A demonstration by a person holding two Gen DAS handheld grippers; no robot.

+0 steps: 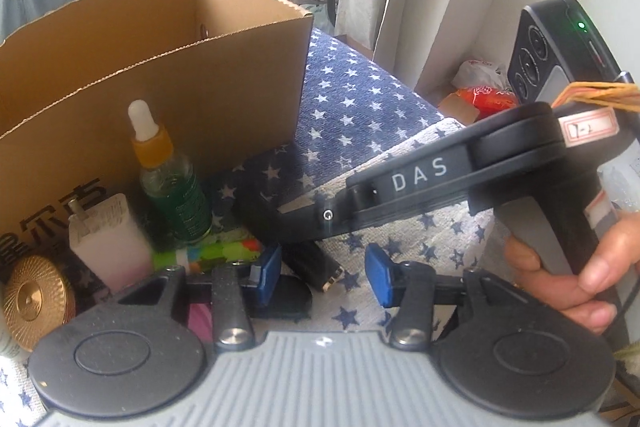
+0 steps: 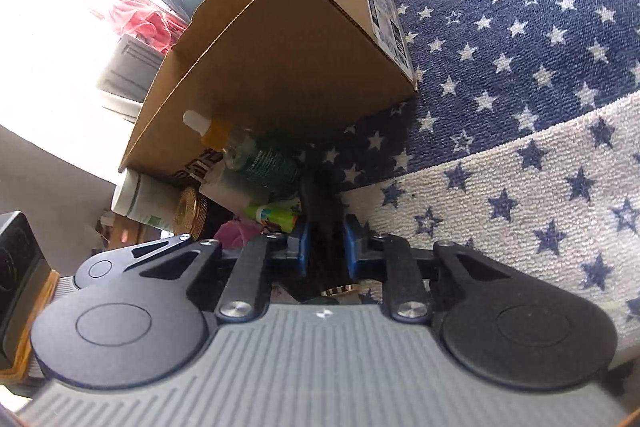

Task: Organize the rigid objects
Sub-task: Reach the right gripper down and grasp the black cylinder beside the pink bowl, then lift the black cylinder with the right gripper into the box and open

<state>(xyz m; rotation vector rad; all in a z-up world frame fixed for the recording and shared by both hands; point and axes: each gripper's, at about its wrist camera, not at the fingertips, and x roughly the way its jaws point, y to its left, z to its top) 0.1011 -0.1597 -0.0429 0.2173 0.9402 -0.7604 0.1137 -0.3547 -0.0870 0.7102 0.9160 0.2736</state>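
The right gripper (image 2: pixel 325 247) pinches a dark tube (image 2: pixel 322 203) lying near the box (image 2: pixel 280 67), left gripper (image 1: pixel 320 271) spread empty; a shallow end-grip could let it slip.

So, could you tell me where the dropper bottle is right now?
The dropper bottle stands upright at the left of the left wrist view, against the cardboard box, beside the white charger.

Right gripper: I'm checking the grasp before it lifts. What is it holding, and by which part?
The right gripper pinches a black tube across its dark body, close to the gold end.
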